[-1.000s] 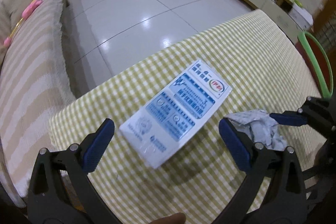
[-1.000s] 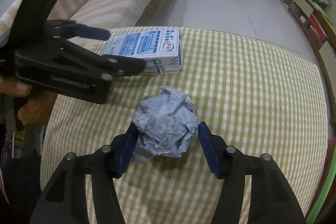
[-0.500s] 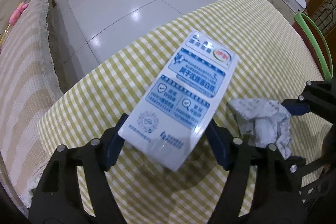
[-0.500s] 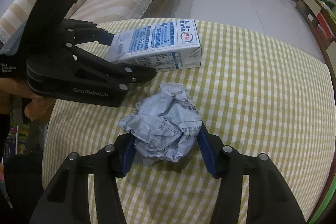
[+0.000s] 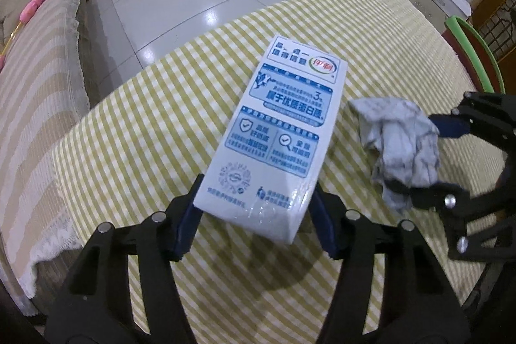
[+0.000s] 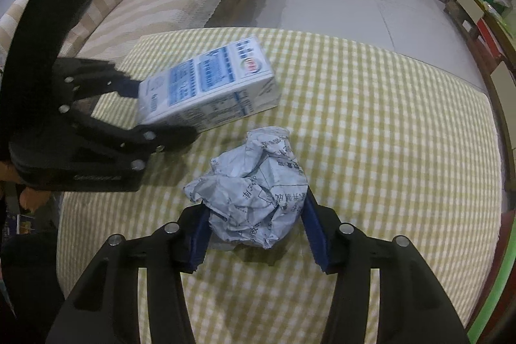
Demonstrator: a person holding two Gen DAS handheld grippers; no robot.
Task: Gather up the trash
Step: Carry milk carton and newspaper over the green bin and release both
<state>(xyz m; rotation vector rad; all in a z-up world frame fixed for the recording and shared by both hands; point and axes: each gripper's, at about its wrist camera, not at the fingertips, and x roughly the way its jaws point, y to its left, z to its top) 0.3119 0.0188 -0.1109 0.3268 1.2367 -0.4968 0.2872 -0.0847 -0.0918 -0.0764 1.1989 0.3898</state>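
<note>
Left claw first: its jaws are closing on the near end of the milk carton, blue pads set against its two long sides. In the right wrist view the carton's near end sits tilted up off the checked tablecloth while the far end looks to rest on it, so I judge the grip has taken hold. I took it by the short end because the carton lies lengthwise away from me and the narrow width fits between the pads. Just right of the carton, near but not touching, is the crumpled paper ball. My right claw holds it at a narrow opening, pads pressed into both flanks; the paper gives, which is why the jaws sit closer than the wad is wide. Whether the ball has left the cloth I cannot tell. Both claws point steeply down, which suits picking up low, flat litter. No bin shows in either view.
</note>
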